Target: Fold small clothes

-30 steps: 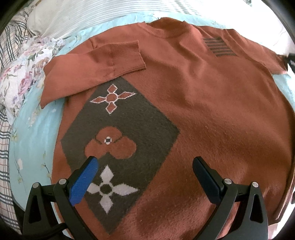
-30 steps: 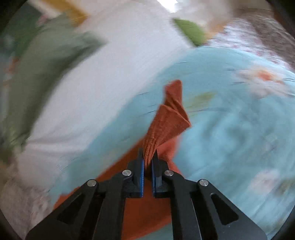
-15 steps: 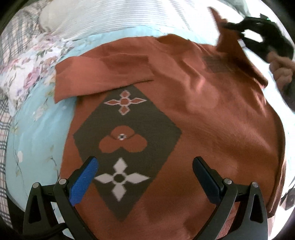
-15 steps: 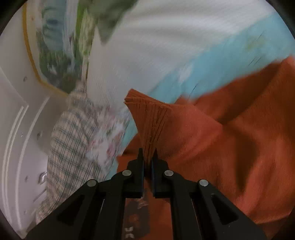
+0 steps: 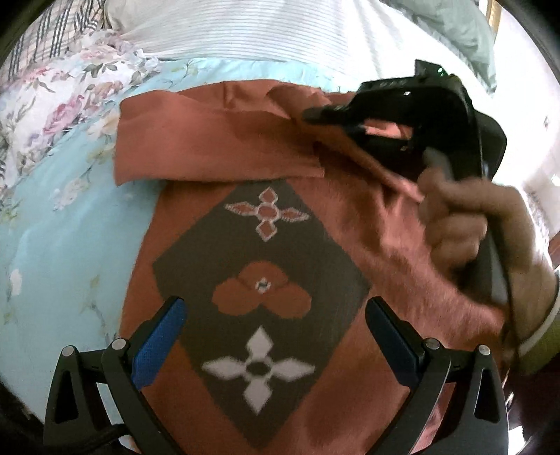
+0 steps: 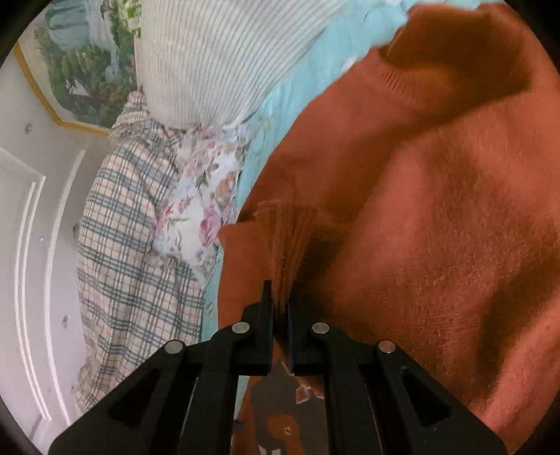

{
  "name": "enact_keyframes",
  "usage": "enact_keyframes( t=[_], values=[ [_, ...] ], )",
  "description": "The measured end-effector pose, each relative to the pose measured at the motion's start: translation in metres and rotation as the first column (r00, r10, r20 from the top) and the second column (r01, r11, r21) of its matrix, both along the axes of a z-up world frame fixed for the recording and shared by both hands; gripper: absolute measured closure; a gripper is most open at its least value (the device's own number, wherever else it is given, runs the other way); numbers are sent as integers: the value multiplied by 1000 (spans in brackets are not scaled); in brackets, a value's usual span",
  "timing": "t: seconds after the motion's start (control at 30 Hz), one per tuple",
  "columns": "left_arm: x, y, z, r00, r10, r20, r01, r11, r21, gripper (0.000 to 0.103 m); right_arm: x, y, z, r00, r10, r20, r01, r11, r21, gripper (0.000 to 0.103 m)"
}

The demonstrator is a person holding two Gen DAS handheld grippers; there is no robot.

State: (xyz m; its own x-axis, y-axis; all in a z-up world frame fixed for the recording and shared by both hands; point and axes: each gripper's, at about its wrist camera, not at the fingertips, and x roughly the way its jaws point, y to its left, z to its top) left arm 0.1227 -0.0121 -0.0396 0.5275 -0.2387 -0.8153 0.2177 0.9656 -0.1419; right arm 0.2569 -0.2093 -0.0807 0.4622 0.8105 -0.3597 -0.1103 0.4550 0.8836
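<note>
A rust-orange sweater (image 5: 224, 150) with a dark diamond panel (image 5: 259, 266) lies front-up on a light blue floral sheet (image 5: 59, 245). Its left sleeve (image 5: 196, 143) is folded across the chest. My left gripper (image 5: 273, 315) is open and empty, hovering over the lower part of the diamond. My right gripper (image 6: 280, 304) is shut on the ribbed cuff of the right sleeve (image 6: 287, 241) and holds it raised over the sweater's chest (image 6: 437, 245). The right gripper also shows in the left wrist view (image 5: 315, 113), above the folded left sleeve.
A striped white pillow (image 5: 252, 31) lies beyond the sweater's collar. A plaid and floral bedding pile (image 6: 140, 224) lies at the sweater's left. A grey-green pillow (image 5: 465, 31) sits at the far right. A framed picture (image 6: 80, 66) hangs on the wall.
My right gripper has carried the right sleeve from off the sweater's right side up and across over the chest. My left gripper stays open over the diamond, the view shifted slightly.
</note>
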Motion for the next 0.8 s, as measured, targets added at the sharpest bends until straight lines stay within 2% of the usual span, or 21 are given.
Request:
enact_keyframes(
  t=[0.17, 0.23, 0.3, 0.33, 0.37, 0.5, 0.67, 0.77, 0.8],
  values=[
    [31, -6, -12, 999, -12, -45, 9, 997, -80, 1, 0, 17, -3, 999, 36, -3, -36, 998, -54, 89],
    [47, -8, -19, 997, -14, -81, 5, 994, -111, 1, -6, 8, -5, 999, 30, -19, -30, 1000, -5, 85],
    [65, -7, -21, 995, -15, -102, -2, 987, -163, 1, -17, -11, 3, 1000, -6, 8, 6, 1000, 29, 67],
    [71, -7, -22, 994, -12, -106, -7, 984, -176, 1, -23, -20, 7, 999, -26, 23, 25, 999, 33, 49],
    [78, -7, -23, 994, -9, -111, -12, 982, -187, 1, -30, -30, 13, 998, -48, 44, 46, 998, 41, 44],
    [116, -12, -18, 994, 2, -110, -28, 973, -229, 1, -73, -78, 27, 982, -160, 100, 155, 986, 53, 44],
    [149, -10, -2, 996, 51, -67, -66, 967, -247, 3, -121, -136, 31, 943, -311, 118, 313, 950, -1, 44],
    [172, -10, 2, 997, 61, -41, -69, 969, -236, 9, -138, -166, 28, 911, -399, 107, 404, 914, -32, 44],
    [183, -12, 0, 998, 50, -46, -59, 973, -222, 20, -143, -177, 27, 897, -430, 100, 435, 900, -31, 44]
  ],
)
